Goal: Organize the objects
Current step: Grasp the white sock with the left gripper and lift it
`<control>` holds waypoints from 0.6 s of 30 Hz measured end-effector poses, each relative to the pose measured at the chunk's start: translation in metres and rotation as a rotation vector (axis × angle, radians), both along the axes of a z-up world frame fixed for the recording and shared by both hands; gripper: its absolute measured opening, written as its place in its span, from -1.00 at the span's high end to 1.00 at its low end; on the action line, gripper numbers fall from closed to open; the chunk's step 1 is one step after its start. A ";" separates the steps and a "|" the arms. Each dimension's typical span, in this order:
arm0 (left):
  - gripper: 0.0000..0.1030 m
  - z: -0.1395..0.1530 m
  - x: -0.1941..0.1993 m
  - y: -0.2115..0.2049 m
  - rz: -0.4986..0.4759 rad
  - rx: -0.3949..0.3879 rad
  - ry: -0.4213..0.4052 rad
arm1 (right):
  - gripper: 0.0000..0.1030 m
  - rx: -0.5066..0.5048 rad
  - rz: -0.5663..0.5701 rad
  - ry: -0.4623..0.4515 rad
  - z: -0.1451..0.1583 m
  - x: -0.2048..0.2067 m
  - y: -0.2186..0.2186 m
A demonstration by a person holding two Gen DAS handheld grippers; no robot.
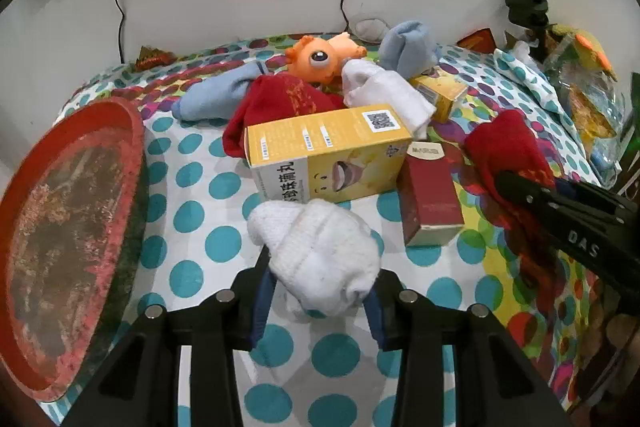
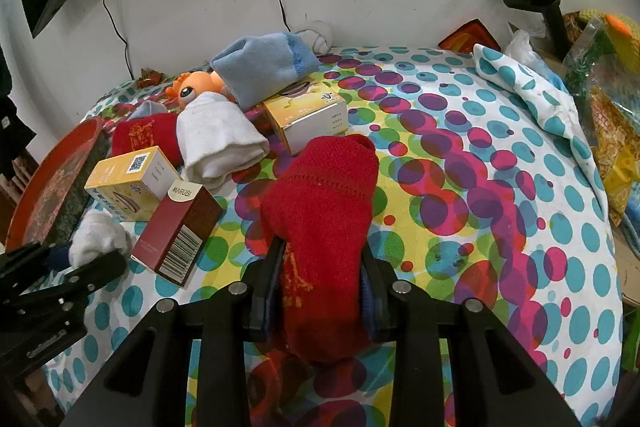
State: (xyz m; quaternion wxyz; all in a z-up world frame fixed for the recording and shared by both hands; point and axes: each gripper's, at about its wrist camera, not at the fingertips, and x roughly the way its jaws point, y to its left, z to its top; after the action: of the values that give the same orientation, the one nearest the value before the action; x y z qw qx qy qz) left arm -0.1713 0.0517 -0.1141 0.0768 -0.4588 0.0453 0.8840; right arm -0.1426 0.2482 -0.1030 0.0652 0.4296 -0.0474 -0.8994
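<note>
Now clamped on a white sock [image 1: 320, 259], left gripper [image 1: 318, 307] jaws narrowed on its bunched lower end; right gripper [image 2: 320, 291] jaws nearly shut on a red sock [image 2: 324, 211]. At twelve o'clock of the white sock, touching: yellow box [image 1: 328, 155], maroon box [image 1: 430, 203] beside. Beyond: more socks, orange toy [image 1: 320, 59]. At nine o'clock: red tray [image 1: 68, 227], bare. Sorting barely begun, judging by the clutter on the tabletop [image 2: 460, 187].

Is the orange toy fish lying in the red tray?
No, the orange toy fish lies among the socks at the back of the dotted cloth, well apart from the red tray at the left.
</note>
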 end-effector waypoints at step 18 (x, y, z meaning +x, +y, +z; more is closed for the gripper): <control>0.23 0.018 0.019 -0.068 0.070 -0.018 0.015 | 0.42 0.021 -0.005 0.001 -0.001 0.000 -0.002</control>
State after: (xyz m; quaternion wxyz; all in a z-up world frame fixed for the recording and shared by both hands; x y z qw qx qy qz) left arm -0.1524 -0.0159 -0.0963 0.0413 -0.4540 0.0380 0.8892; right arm -0.1426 0.2461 -0.1036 0.0587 0.4295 -0.0388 -0.9003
